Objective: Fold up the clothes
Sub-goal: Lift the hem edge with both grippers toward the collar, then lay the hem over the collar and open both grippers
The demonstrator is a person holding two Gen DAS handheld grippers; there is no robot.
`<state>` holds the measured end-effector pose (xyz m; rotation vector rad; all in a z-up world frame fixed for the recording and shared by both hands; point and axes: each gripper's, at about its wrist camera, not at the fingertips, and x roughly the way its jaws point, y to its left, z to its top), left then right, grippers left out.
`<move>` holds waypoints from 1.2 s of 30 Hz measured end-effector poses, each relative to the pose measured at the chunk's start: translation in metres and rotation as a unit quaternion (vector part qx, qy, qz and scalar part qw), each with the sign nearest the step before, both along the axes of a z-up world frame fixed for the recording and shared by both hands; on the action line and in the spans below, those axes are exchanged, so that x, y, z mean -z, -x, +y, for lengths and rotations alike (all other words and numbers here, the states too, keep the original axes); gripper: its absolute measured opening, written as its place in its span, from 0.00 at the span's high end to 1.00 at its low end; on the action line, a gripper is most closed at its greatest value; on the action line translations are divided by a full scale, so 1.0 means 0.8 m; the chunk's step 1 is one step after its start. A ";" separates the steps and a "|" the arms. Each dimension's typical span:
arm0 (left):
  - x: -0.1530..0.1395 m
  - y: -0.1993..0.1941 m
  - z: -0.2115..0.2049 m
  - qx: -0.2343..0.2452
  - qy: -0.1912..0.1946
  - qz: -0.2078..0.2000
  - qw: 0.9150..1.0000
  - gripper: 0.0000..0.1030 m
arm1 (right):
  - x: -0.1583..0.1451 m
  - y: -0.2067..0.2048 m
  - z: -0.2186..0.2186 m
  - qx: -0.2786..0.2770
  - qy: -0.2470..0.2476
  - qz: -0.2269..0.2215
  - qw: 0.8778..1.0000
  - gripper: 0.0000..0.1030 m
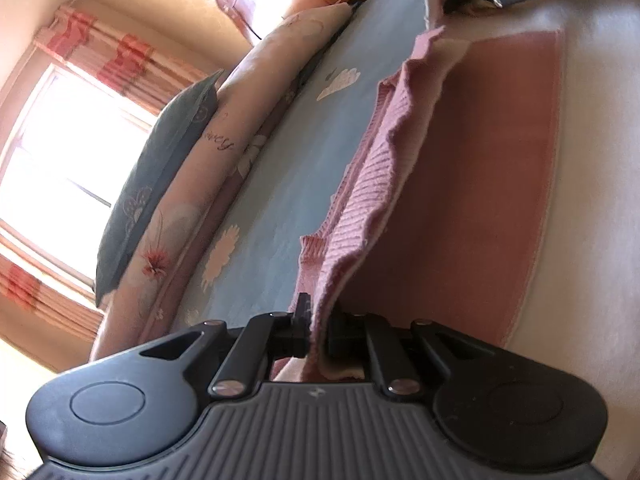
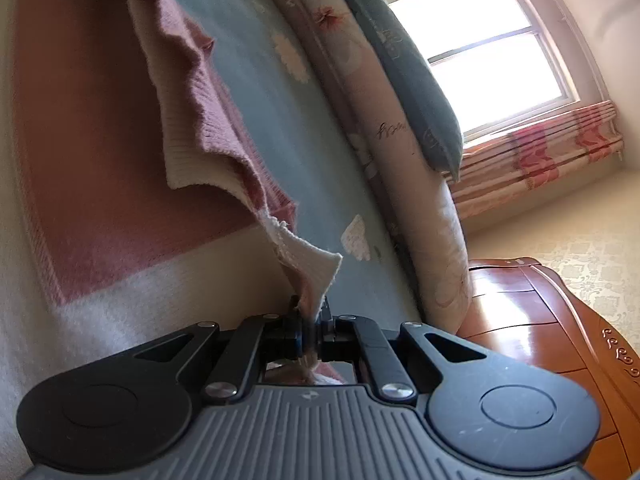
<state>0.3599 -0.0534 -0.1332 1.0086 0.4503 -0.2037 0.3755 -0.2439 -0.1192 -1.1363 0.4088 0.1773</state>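
Both tools grip one edge of a pink sweater above the bed.

The left tool and right tool are each closed on the knit sweater, whose lifted edge sags between them over the blue floral bed; the rest lies flat.

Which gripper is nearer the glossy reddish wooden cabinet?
Right. The right gripper, shut on the pink knit sweater, has the glossy reddish wooden cabinet beside it. The left gripper holds the sweater's other end, the cabinet far ahead.
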 end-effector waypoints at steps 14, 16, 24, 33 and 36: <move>-0.074 -0.067 0.068 -0.068 0.259 0.129 0.955 0.52 | -0.059 -0.054 -0.058 0.050 -0.212 0.128 0.967 0.35; -0.065 -0.079 0.070 -0.090 0.245 0.118 0.958 0.48 | -0.067 -0.060 -0.078 0.067 -0.257 0.138 0.954 0.33; -0.074 -0.130 0.090 -0.152 0.367 0.149 0.906 0.50 | -0.062 -0.108 -0.138 0.119 -0.431 0.192 0.874 0.32; -0.126 -0.087 0.116 -0.117 0.409 0.139 0.894 0.40 | -0.114 -0.104 -0.198 0.096 -0.550 0.191 0.807 0.26; -0.122 -0.038 0.117 -0.072 0.401 0.160 0.899 0.26 | -0.110 -0.072 -0.197 0.048 -0.524 0.225 0.820 0.26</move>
